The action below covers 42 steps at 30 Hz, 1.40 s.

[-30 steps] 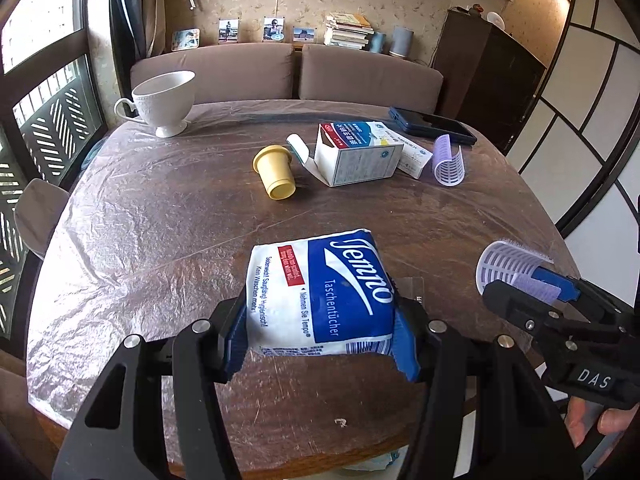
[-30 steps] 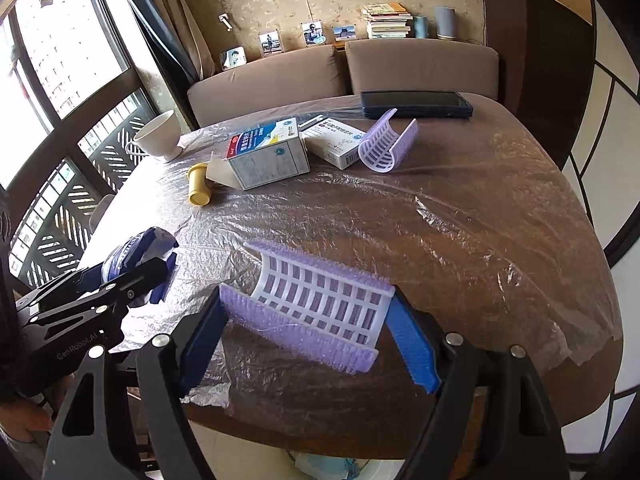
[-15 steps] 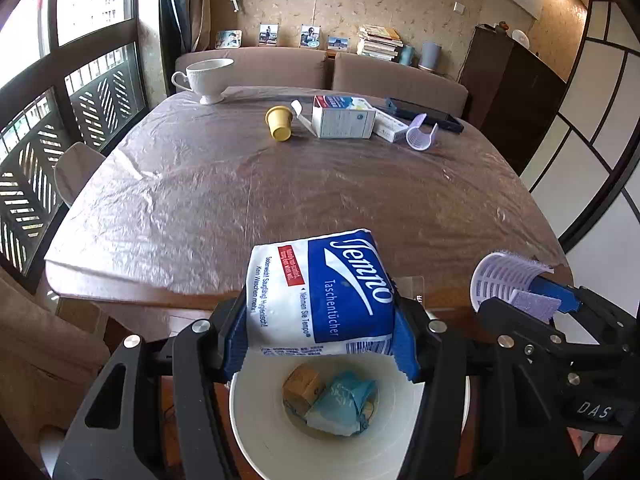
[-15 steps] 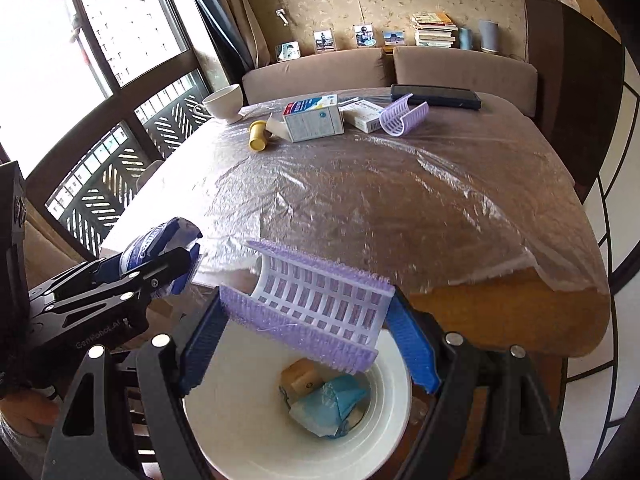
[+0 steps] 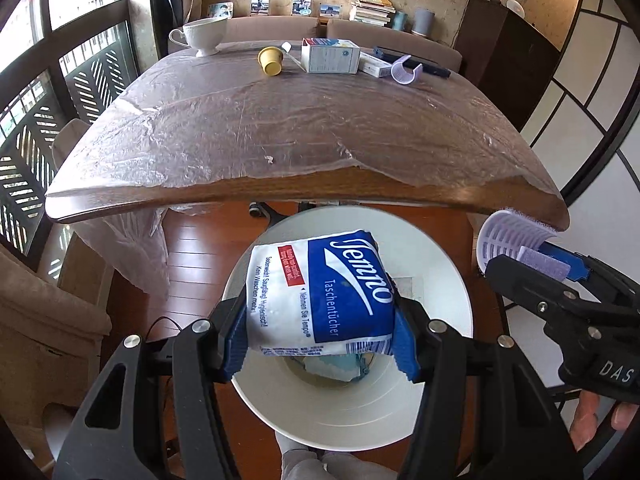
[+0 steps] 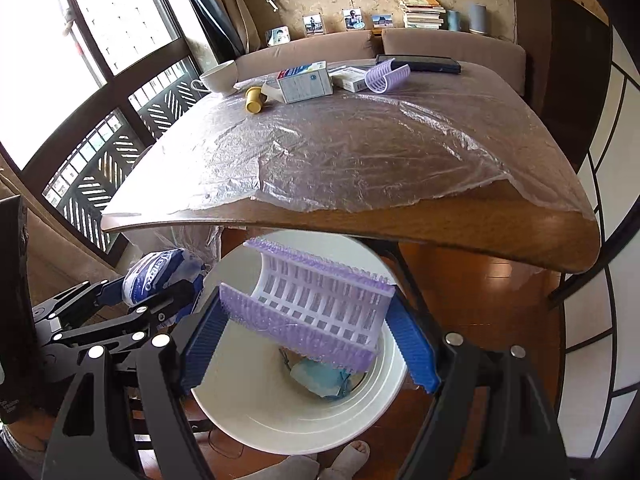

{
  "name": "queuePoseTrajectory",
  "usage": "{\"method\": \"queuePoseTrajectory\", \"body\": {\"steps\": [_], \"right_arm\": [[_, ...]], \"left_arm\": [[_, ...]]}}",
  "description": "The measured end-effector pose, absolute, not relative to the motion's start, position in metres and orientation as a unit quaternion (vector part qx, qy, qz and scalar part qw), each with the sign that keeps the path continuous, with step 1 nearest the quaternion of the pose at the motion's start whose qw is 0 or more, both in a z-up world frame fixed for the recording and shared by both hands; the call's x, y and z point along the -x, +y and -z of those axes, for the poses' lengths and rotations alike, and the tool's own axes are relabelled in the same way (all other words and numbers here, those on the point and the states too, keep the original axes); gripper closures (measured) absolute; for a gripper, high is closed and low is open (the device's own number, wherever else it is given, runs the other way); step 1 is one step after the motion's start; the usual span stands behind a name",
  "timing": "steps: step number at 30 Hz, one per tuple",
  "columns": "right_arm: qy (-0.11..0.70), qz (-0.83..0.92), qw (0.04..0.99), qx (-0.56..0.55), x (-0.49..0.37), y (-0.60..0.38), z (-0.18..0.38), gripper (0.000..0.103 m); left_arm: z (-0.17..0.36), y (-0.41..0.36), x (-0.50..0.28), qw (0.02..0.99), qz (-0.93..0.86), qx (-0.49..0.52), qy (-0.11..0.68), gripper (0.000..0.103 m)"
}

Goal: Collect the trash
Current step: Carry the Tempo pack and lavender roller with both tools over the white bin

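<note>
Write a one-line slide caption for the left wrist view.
Left gripper holds a Tempo tissue pack above the white bin; right gripper alongside holds a purple hair roller.

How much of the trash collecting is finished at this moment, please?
Done: some trash lies in the white bin. In hand: the left hand-held gripper holds a tissue pack over the bin; the right hand-held gripper holds a purple hair roller there. Left on the table: yellow cup, boxes, another roller.
</note>
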State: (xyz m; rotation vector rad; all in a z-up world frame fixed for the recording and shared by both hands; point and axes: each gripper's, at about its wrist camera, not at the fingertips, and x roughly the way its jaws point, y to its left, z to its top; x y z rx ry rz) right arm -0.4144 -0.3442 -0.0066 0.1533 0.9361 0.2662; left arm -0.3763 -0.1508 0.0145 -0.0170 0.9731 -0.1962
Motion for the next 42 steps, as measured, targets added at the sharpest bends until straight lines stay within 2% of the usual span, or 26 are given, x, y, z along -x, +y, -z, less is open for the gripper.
{"method": "queuePoseTrajectory", "body": {"steps": [42], "right_arm": [[0.542,-0.073,0.835,-0.069,0.390,-0.309,0.095,0.026]], "left_arm": [[0.066,-0.143,0.358,0.828,0.146,-0.058,0.539,0.045]]}}
